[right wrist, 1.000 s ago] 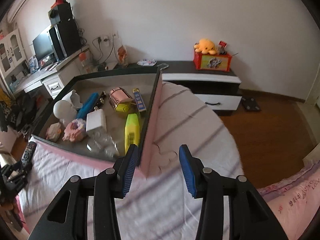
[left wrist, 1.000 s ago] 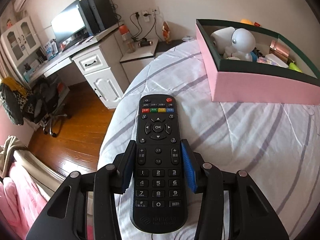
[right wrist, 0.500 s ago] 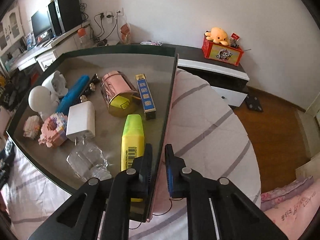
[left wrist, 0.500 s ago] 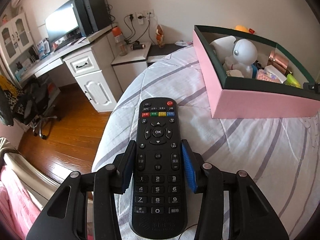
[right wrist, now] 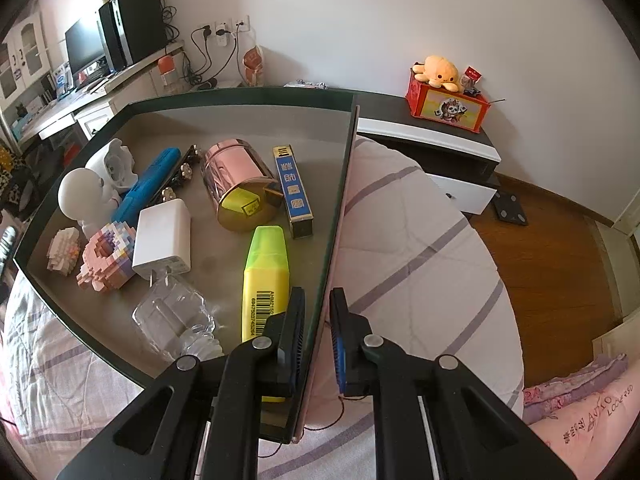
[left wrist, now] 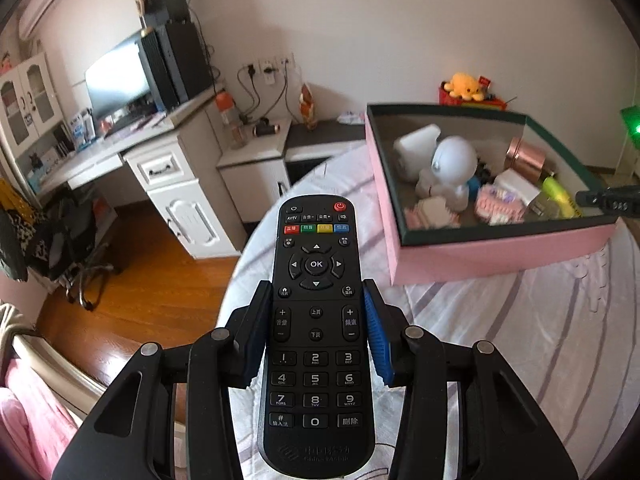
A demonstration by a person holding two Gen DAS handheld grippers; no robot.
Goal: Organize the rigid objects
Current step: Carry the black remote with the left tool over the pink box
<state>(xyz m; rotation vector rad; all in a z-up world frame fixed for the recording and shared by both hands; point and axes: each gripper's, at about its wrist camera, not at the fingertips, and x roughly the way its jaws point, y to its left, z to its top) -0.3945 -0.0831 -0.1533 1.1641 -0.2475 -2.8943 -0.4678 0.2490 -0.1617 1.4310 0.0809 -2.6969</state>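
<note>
A black remote control (left wrist: 316, 320) is clamped between the blue pads of my left gripper (left wrist: 316, 336), held above the striped bed cover. To its right sits the pink box (left wrist: 500, 256) with a dark green rim. My right gripper (right wrist: 318, 332) is shut on the box's right wall (right wrist: 340, 208), one finger inside, one outside. Inside the box lie a yellow highlighter (right wrist: 266, 272), a white charger (right wrist: 162, 238), a rose-gold tin (right wrist: 238, 184), a blue narrow box (right wrist: 292, 190), a white robot figure (right wrist: 80, 196) and pink block toys (right wrist: 106, 256).
The bed cover (right wrist: 412, 248) falls away to wooden floor (left wrist: 148, 280) on the left and to floor (right wrist: 560, 248) on the right. A white desk (left wrist: 160, 164) with a monitor and a low cabinet (right wrist: 440, 148) with a red box stand by the wall.
My right gripper moved down onto the box's right wall and shut on it. My left gripper rose with the remote, so the box now looks lower and farther.
</note>
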